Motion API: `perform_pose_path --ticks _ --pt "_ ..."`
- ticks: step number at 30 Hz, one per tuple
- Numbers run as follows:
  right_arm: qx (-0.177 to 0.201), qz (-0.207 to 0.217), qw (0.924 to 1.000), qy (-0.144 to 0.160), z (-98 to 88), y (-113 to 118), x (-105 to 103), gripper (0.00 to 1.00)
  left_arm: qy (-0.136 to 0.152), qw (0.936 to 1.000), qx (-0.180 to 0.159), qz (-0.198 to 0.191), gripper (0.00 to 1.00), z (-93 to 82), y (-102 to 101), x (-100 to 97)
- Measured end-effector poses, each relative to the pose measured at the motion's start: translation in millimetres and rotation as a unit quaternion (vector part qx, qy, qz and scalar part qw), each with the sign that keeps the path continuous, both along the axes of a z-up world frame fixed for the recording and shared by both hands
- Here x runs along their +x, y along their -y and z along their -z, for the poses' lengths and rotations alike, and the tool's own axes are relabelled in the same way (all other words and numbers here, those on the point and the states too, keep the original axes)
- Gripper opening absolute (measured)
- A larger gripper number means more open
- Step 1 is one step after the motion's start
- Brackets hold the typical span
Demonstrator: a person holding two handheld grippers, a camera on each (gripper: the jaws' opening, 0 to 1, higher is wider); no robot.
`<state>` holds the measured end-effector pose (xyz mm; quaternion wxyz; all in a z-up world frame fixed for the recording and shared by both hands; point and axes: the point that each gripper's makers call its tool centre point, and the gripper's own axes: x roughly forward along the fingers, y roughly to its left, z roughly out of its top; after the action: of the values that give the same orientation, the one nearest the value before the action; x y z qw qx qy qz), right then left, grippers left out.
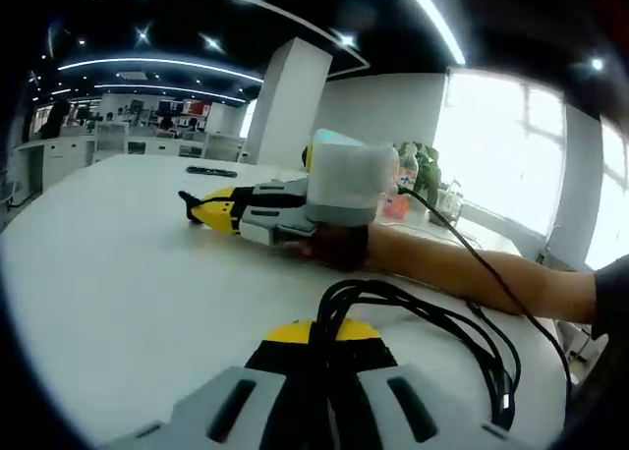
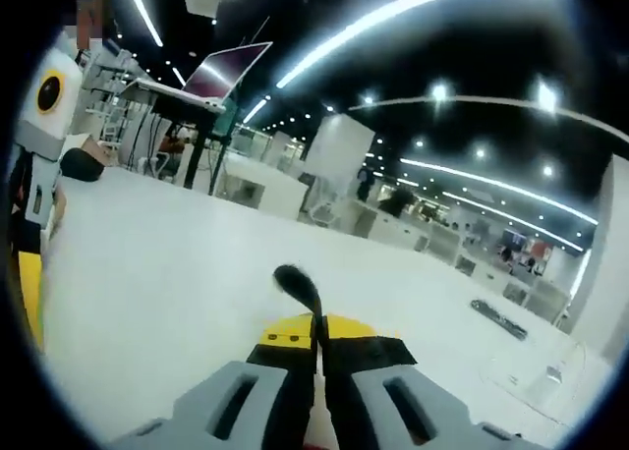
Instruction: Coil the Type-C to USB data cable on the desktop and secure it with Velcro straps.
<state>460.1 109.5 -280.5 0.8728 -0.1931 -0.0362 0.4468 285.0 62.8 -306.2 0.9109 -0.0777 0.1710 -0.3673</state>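
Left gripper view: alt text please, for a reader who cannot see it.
The left tongs are shut on a looped black cable over a white desktop. Beyond, the right tongs rest on the desktop, held by a person's hand.

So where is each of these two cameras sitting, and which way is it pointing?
Left gripper view: rides on the left gripper, looking across the white desktop at the right gripper and the person's forearm; its jaws are shut on the coiled black cable.
Right gripper view: rides on the right gripper, facing the office; a thin black strap sticks up from its shut jaws; the left gripper shows at the left edge.
Shared: the desktop, and each sees the other gripper.
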Motion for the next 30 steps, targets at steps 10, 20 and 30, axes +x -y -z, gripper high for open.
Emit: perform_pose_path --ticks 10,20,30 --pt "0.020 -0.018 0.9986 -0.046 0.9 27.2 -36.7 0.02 -0.009 0.9998 -0.013 0.008 0.04 -1.7 -0.2 -1.3" --pt "0.035 -0.023 0.9975 -0.058 -0.7 106.8 -95.7 0.02 -0.012 0.9987 -0.043 0.025 0.04 -12.3 7.9 -16.1" --pt "0.027 -0.076 0.9960 -0.037 -3.4 140.4 -155.1 0.02 0.000 0.9927 -0.101 0.066 0.04 -35.3 31.2 -50.3"
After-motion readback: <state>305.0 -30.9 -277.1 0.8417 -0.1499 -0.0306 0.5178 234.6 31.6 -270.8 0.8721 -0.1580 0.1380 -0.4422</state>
